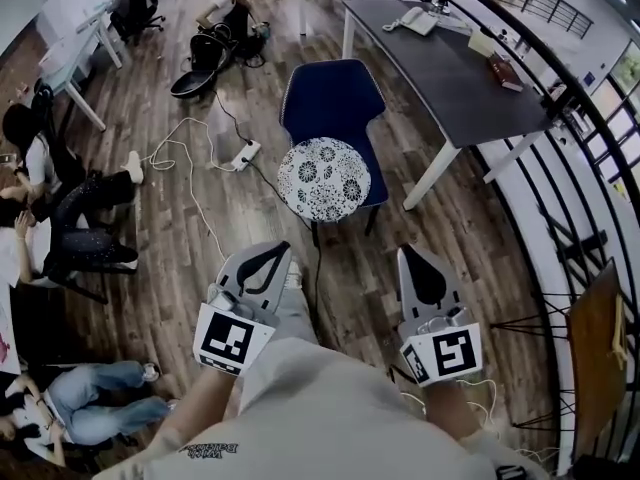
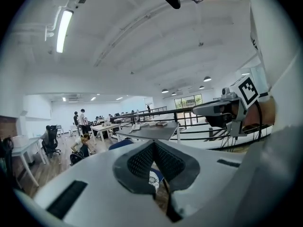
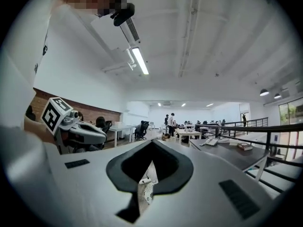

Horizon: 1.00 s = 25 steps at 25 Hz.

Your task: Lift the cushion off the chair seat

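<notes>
A round cushion [image 1: 323, 178] with a white and black flower pattern lies on the front of the seat of a blue chair [image 1: 331, 102]. My left gripper [image 1: 285, 246] and right gripper [image 1: 405, 251] are held side by side short of the chair, pointing at it, both shut and empty. Neither touches the cushion. In the left gripper view the shut jaws meet at the left gripper [image 2: 154, 143], and a sliver of the cushion [image 2: 154, 178] shows below them. The right gripper view shows the shut right gripper [image 3: 151, 143] with a strip of the cushion [image 3: 147, 189] under it.
A dark table [image 1: 450, 68] stands right of the chair, with a black railing [image 1: 590, 128] beyond it. A power strip and white cable [image 1: 245, 154] lie on the wooden floor to the left. People sit at the far left [image 1: 60, 208]. A black office chair [image 1: 200, 68] lies tipped behind.
</notes>
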Each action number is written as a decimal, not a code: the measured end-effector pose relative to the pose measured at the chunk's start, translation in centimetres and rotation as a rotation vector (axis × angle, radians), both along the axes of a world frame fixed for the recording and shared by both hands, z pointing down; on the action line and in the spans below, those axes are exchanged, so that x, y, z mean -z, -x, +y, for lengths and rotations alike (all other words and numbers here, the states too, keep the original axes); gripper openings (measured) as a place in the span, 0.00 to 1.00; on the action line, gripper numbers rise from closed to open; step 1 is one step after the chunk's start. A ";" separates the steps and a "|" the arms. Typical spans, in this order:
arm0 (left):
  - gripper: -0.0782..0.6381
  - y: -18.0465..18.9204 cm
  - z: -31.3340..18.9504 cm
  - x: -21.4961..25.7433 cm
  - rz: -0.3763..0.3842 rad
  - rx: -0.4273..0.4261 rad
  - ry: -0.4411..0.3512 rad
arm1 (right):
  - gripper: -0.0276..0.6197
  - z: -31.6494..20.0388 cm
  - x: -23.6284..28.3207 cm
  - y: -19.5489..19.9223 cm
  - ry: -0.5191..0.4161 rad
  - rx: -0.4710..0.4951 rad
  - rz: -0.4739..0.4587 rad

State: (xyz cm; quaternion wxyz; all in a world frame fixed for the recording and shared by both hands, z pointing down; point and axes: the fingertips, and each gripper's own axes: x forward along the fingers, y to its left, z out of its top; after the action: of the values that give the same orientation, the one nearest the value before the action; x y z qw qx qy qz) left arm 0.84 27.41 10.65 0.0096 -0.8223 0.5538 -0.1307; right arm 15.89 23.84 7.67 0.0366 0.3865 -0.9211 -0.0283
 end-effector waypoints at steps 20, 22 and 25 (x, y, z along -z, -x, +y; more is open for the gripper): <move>0.12 13.6 -22.6 -0.1 0.052 -0.073 0.075 | 0.05 -21.3 -0.3 13.3 0.083 -0.050 0.041; 0.11 14.8 -25.2 0.3 0.048 -0.095 0.065 | 0.05 -23.7 -0.1 14.5 0.086 -0.061 0.037; 0.12 16.2 -28.6 0.6 0.043 -0.137 0.059 | 0.05 -27.0 0.2 16.6 0.088 -0.074 0.029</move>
State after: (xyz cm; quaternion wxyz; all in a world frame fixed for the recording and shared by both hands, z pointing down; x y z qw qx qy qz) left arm -15.37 -1.15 10.07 -0.0177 -0.8607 0.4923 -0.1284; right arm -0.75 -3.13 7.48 0.0678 0.4177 -0.9060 0.0079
